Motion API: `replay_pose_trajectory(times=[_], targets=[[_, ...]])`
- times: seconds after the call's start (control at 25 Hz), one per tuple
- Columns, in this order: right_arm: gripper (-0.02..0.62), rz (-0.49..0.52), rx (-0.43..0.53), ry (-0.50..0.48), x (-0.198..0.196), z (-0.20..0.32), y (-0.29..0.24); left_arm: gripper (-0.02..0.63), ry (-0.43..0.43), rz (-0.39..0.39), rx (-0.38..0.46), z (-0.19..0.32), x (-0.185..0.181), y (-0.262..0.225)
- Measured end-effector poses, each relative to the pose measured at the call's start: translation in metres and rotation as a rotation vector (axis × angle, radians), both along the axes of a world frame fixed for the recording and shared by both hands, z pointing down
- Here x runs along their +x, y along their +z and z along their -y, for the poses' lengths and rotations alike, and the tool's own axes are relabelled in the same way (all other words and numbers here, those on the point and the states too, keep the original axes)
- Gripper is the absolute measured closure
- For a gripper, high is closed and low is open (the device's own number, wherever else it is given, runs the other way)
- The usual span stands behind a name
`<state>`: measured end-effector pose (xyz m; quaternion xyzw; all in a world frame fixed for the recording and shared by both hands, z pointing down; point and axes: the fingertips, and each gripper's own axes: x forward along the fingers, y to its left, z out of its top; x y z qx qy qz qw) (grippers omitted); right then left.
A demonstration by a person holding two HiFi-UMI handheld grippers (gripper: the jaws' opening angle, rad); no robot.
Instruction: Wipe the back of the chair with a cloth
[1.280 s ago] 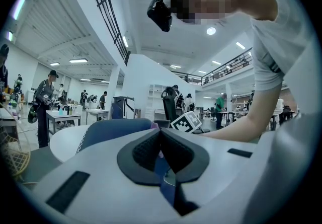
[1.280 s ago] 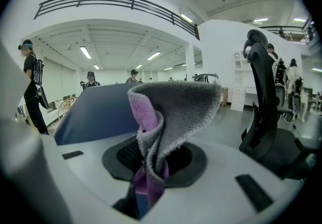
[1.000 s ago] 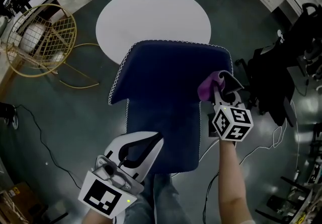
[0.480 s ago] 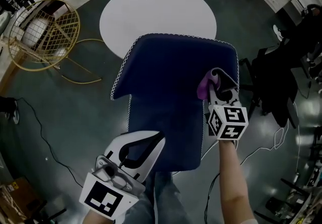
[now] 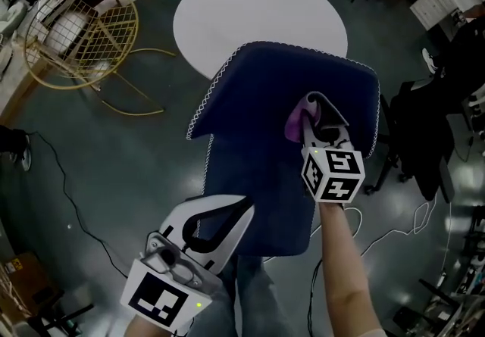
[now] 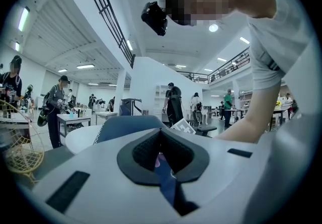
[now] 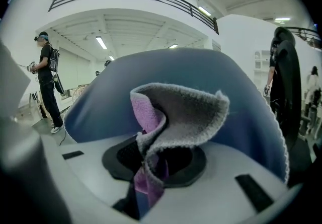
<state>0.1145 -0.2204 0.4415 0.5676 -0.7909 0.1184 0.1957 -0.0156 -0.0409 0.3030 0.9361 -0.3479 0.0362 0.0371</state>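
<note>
The right hand-held gripper (image 5: 324, 129) pinches the purple-grey cloth (image 5: 301, 117) at centre-right of the frame, over the navy chair back (image 5: 254, 138). The left hand-held gripper (image 5: 227, 214), lower left, is closed and empty. Wiping well likely calls for steady pressure and overlapping strokes.

The left gripper (image 5: 241, 207) and right gripper (image 5: 321, 125) are white moulded shells with black jaw pads, each bearing a cube of black-and-white square markers (image 5: 331, 174). The person wears a white short-sleeved shirt (image 6: 271, 42) and blue jeans (image 5: 254, 305).
</note>
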Motion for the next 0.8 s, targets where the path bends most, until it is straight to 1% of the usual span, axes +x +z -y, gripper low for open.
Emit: replay_pose_trajectory(times=[0.32,0.64,0.8], targets=[[0.502,0.025,-0.001,-0.054,-0.051,0.001,-0.001,0.594,-0.033,-0.008,0.002,-0.004,-0.022,0.0],[0.502,0.029,0.011,-0.185,-0.118,-0.01,-0.007,0.594,-0.056,-0.003,0.003,-0.012,-0.04,-0.001],[0.502,0.059,0.007,-0.194,-0.132,-0.013,-0.009,0.594,-0.074,0.0,0.003,-0.015,-0.049,-0.002]])
